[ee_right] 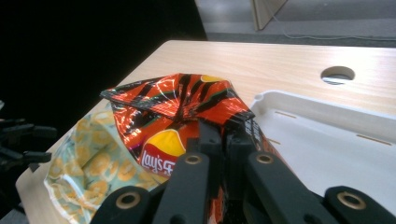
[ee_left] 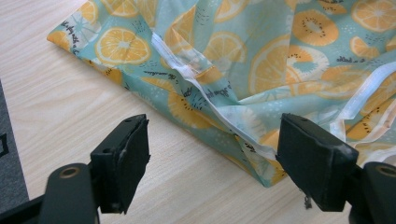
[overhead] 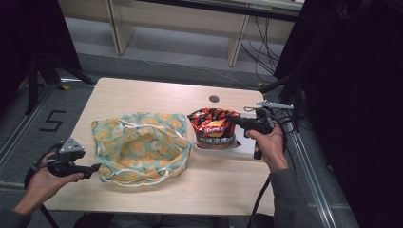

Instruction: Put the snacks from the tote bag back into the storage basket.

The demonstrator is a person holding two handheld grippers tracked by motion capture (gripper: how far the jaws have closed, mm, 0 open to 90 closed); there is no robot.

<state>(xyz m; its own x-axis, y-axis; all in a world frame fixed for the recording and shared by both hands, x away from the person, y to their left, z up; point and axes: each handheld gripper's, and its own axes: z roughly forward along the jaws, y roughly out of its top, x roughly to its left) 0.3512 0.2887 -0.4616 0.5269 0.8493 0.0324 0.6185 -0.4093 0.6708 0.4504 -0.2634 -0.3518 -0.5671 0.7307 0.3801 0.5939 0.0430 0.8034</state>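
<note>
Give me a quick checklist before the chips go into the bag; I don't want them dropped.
1. Right tongs shut on the chip packet: ok.
2. Chip packet lifted off the white tray: cannot tell.
3. Left tongs gripping the fruit-print bag: not ok, open, rim between the jaws unpinched.
4. Bag mouth held open: not ok, it lies slack on the table.
5. Path from packet to bag free: ok.

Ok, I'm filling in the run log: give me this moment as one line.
right gripper: shut on orange crinkly chip bag | bag over white tray | left gripper: open beside fruit-print cloth bag
</note>
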